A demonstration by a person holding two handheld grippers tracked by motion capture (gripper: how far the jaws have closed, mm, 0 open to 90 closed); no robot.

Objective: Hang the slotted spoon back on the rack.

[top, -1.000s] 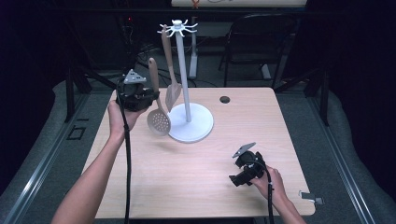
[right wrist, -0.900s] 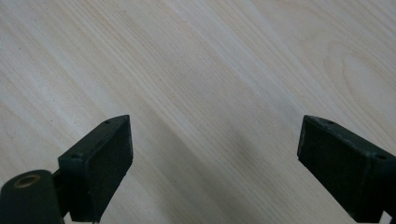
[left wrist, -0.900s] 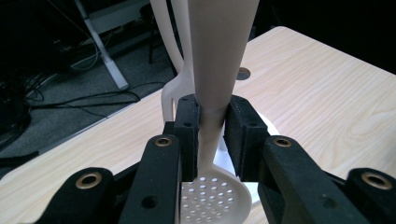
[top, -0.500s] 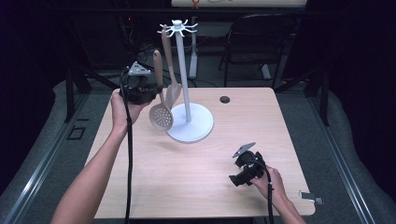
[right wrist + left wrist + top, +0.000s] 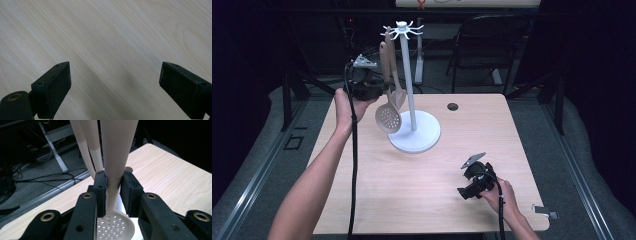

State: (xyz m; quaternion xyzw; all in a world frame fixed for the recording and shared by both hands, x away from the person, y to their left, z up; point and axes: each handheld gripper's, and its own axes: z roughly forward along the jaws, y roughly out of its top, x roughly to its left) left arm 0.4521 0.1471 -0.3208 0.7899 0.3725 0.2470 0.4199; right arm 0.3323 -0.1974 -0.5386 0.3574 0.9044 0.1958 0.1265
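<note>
Your left claw (image 5: 112, 192) clamps one slotted spoon (image 5: 388, 119) by its handle, beside one stand (image 5: 414, 132); two more utensils (image 5: 87, 150) hang just beyond. Your right claw (image 5: 115, 92) gapes empty above the tabletop (image 5: 112, 37).

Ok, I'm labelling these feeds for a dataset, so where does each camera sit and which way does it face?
High view: above the person's side, looking forward and down on the table; both forearms, left gripper and right gripper show.
Left gripper view: rides that gripper, looking along its jaws clamped on the slotted spoon.
Right gripper view: looks down at bare tabletop between its open jaws.
Shared: the high and left gripper views both show the spoon and the stand.
</note>
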